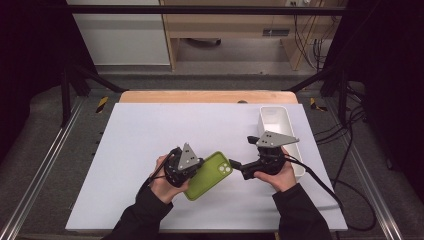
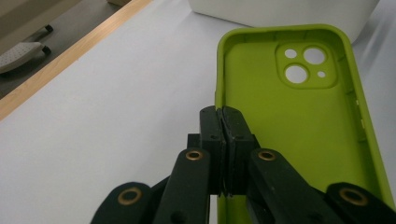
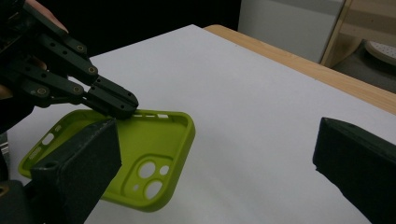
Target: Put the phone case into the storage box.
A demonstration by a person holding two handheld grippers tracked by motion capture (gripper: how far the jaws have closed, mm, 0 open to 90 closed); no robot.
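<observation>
Your left gripper (image 2: pixel 223 140) is clamped on the long side wall of the green phone case (image 1: pixel 207 175) — in the left gripper view the two jaws meet tight with the case's edge pinched between them. The case faces hollow side up, camera cut-outs at the end farthest from your left hand (image 1: pixel 162 182), and it sits over the white table (image 1: pixel 150 135), a little left of the middle of its near half. Whether it rests on the surface or is held just clear of it I cannot tell.

Your right gripper (image 1: pixel 234 164) has its jaws spread wide (one block at each side of the right gripper view) and its tip lies just beside the case's camera end — not closed on anything. The white bin (image 1: pixel 277 120) stands near the table's right edge, right behind your right hand (image 1: pixel 280 175).
</observation>
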